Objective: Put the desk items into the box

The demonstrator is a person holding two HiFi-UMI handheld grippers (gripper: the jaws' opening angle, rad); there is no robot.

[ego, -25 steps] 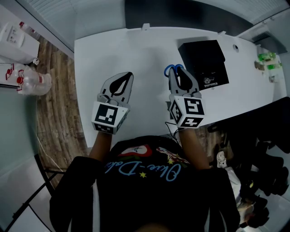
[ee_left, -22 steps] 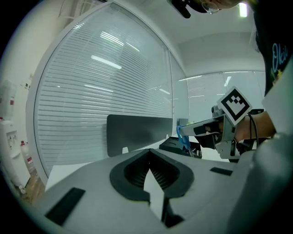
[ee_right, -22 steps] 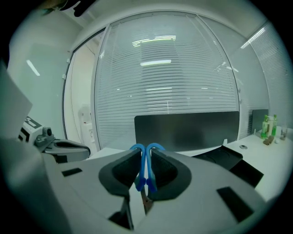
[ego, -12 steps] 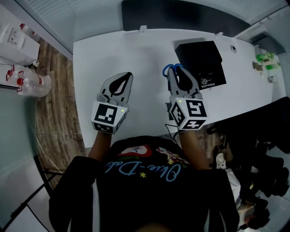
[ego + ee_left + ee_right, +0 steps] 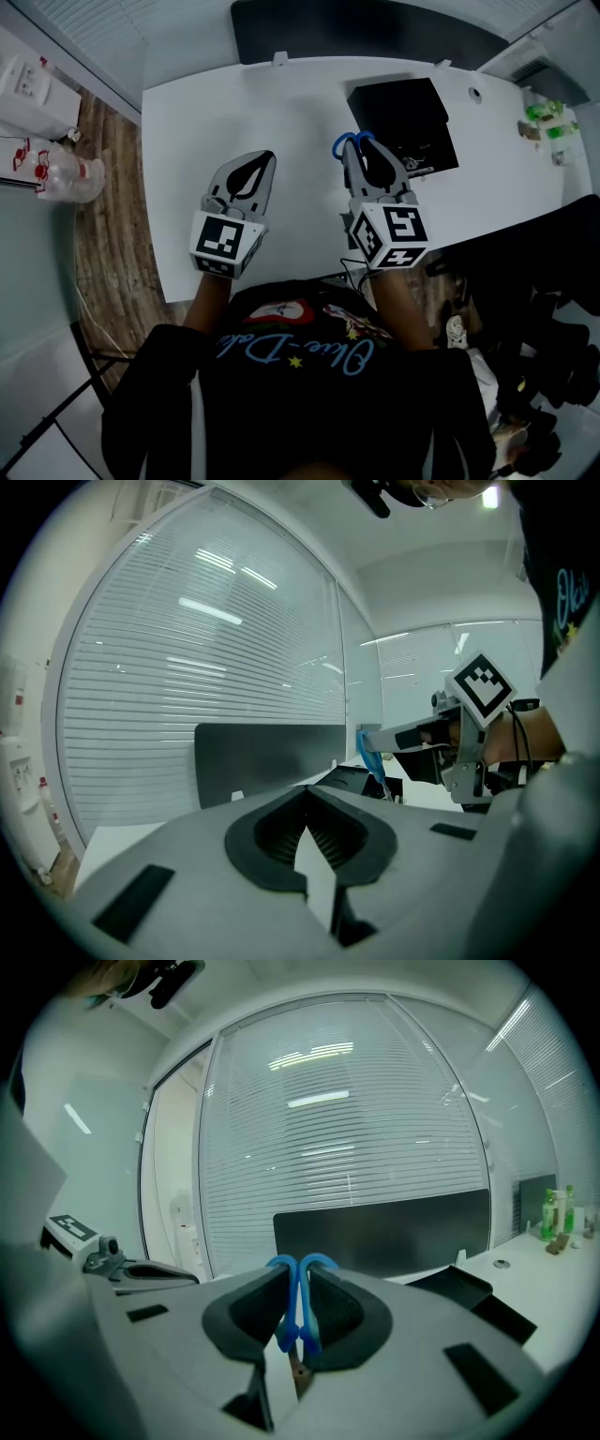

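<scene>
**Scissors in the right tongs, beside the box**

The blue-handled scissors are clamped in the right tongs. Their two handle loops are pressed side by side between the pads and poke out past the tips. They are held over the white surface, just off the near left corner of the black box, which sits on the surface's right part. The left tongs hang well to the left, tips together, with nothing between them.

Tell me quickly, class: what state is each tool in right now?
Left tool: closed, empty.
Right tool: closed on the blue-handled scissors.
</scene>
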